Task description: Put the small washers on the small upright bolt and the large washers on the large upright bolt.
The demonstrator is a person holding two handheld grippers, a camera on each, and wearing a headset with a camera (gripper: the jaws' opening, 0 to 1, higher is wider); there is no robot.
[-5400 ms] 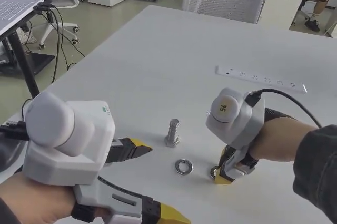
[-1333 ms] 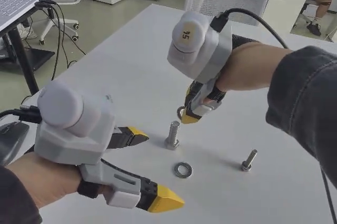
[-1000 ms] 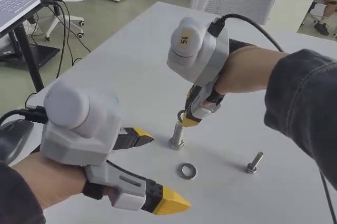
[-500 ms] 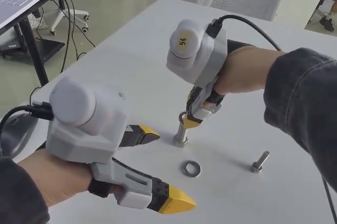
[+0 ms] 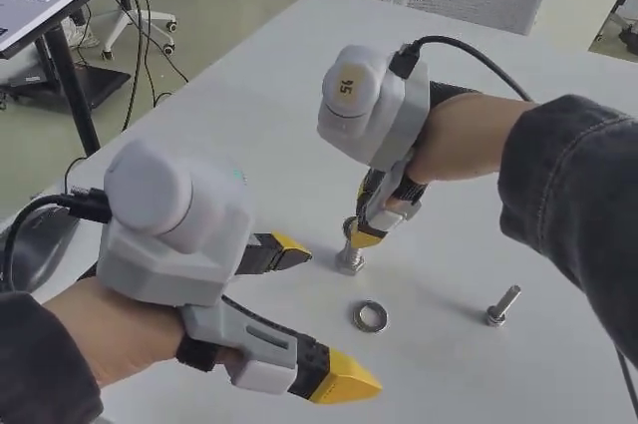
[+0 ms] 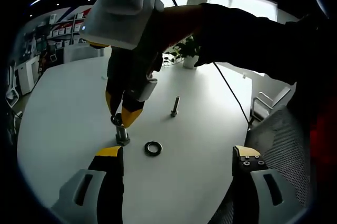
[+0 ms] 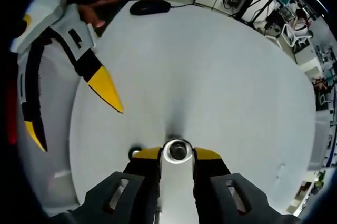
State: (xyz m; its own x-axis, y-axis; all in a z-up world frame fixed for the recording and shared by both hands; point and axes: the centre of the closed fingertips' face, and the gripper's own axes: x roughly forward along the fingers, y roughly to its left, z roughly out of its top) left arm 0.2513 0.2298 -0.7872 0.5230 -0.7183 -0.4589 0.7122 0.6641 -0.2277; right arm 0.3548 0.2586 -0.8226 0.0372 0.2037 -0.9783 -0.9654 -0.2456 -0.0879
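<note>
One washer [image 7: 169, 150] in right gripper [image 7: 177, 154], over bolt [image 5: 350, 259].

The left gripper [image 5: 344, 319] and right gripper [image 5: 364, 236] are pale grey, with black jaws and yellow ends. The right one has a black cable [image 5: 469, 53] and a yellow sticker [image 5: 346, 86]; the sleeves [image 5: 568, 185] are dark grey.

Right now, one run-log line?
right gripper: shut on washer, over large bolt | left gripper: open | loose washer: beside large bolt | small bolt: upright
</note>
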